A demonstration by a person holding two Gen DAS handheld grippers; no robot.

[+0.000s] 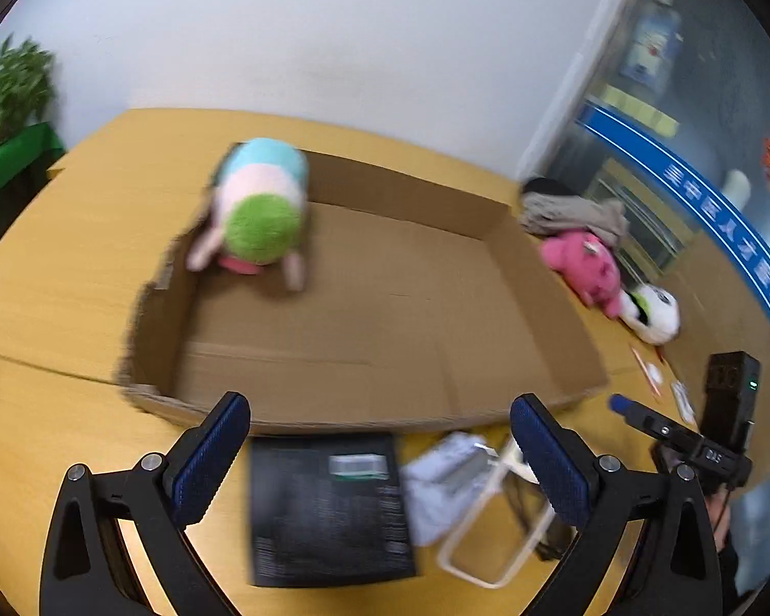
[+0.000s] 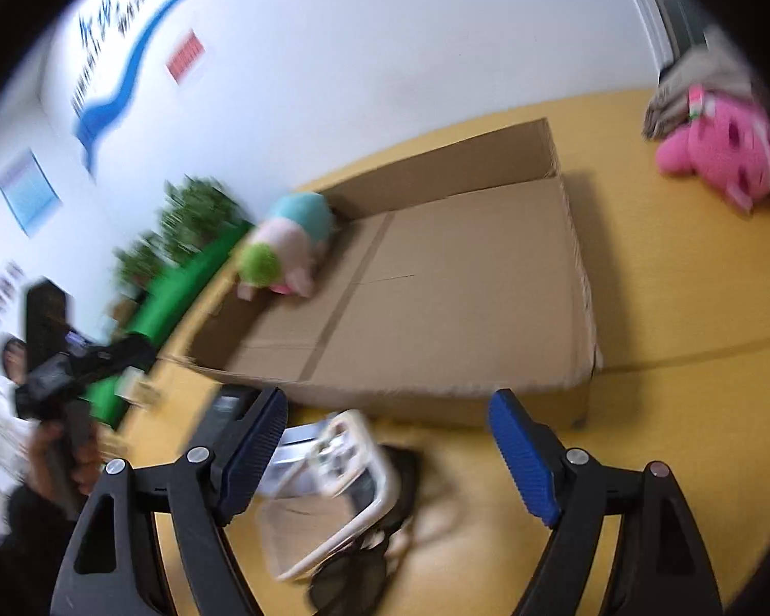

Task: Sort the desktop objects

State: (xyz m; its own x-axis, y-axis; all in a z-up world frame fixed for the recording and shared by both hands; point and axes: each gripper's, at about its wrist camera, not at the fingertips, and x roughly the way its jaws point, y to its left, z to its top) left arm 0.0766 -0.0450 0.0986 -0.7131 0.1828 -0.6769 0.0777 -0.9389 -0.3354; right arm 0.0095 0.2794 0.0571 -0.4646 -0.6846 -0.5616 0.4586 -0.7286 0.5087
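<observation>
Both hand-held grippers hover over the near edge of the bench [image 1: 36, 277], jaws spread wide, nothing between the pads. Left hand-held gripper [image 1: 380, 451] looks over a black booklet [image 1: 328, 508], a crumpled white wrapper [image 1: 441, 482] and a white-framed item [image 1: 493, 518]; right hand-held gripper [image 2: 390, 451] sits over the same white-framed item [image 2: 344, 487], w/ what look like dark glasses [image 2: 349, 575] just below it.

Key relation: this clutter lies directly below and ahead of both sets of jaws, just short of the cardboard box [image 1: 549, 277]. The white frame's long axis runs diagonally, near-left to far-right in the left view. It's roughly centred under the right jaws, off to the right side of the left ones, so the right hand seems nearer. The booklet sits square under the left, flat on the bench, prob. hard to pinch.

Box holds one pastel plush [image 1: 262, 205] in its far-left corner. Pink plush [image 1: 585, 267], white plush [image 1: 652, 308] and grey cloth [image 1: 570, 215] wait on the bench to the box's right, well apart from both hands.

Hard to read: heavy motion blur; the booklet text is illegible; the frame's contents are unclear; the glasses are partly cut off behind the frame.
</observation>
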